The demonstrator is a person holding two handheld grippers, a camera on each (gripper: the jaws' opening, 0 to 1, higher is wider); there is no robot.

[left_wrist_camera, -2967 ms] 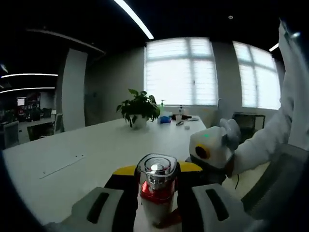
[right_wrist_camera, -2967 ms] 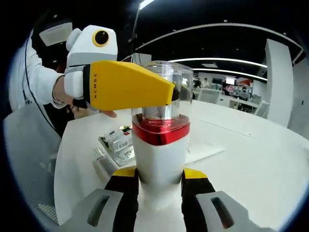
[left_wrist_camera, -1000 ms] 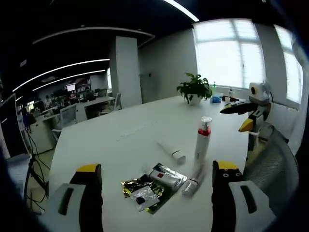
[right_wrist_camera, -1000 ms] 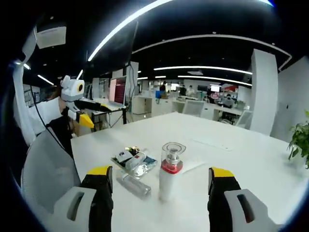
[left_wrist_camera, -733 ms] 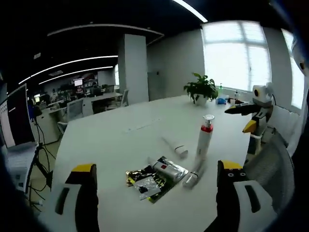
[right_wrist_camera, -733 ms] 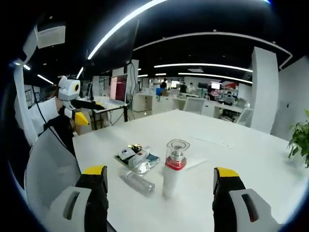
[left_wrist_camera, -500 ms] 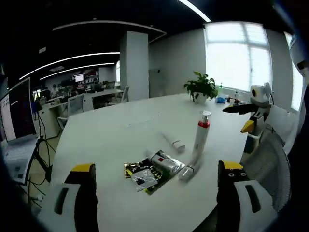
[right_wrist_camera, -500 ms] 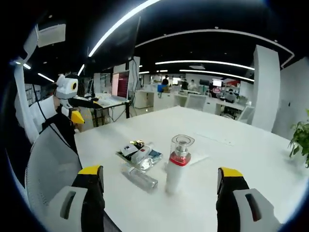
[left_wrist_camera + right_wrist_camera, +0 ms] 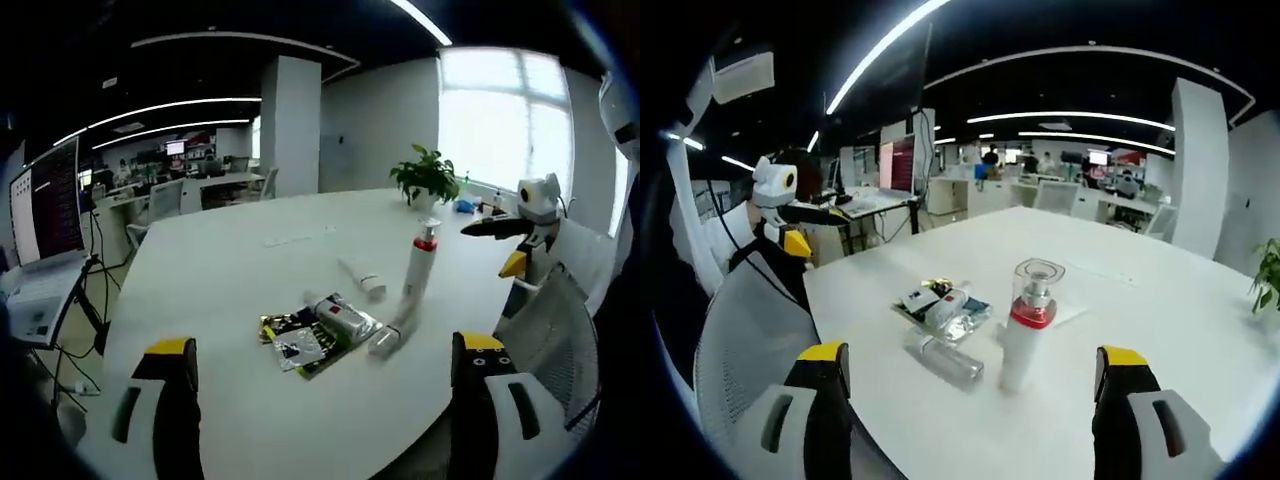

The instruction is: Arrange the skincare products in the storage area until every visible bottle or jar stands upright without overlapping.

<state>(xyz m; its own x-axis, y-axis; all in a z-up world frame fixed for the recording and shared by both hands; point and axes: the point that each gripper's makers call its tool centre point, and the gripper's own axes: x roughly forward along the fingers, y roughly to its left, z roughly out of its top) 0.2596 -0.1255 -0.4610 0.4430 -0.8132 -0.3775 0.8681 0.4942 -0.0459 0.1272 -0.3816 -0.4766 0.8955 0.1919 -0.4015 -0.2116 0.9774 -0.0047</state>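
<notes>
A white pump bottle [image 9: 420, 268] with a red band and clear cap stands upright on the white table [image 9: 230, 290]; it also shows in the right gripper view [image 9: 1028, 325]. Beside it lie a clear bottle [image 9: 385, 340] [image 9: 945, 358], a white tube [image 9: 362, 276], and foil sachets with a small bottle [image 9: 318, 332] [image 9: 943, 300]. My left gripper [image 9: 325, 345] is open, back from the table's edge. My right gripper [image 9: 973, 354] is open too, on the opposite side. Each gripper appears far off in the other's view: right gripper [image 9: 520, 225], left gripper [image 9: 790, 215].
A potted plant [image 9: 428, 178] stands at the table's far end near the windows. A mesh chair back [image 9: 550, 320] [image 9: 740, 340] sits beside the table. A monitor [image 9: 45, 215] is on a desk to the left. Office desks fill the background.
Three seconds ago both grippers were shut on the pump bottle. Both have let go and drawn back, and the bottle stands alone on the table.
</notes>
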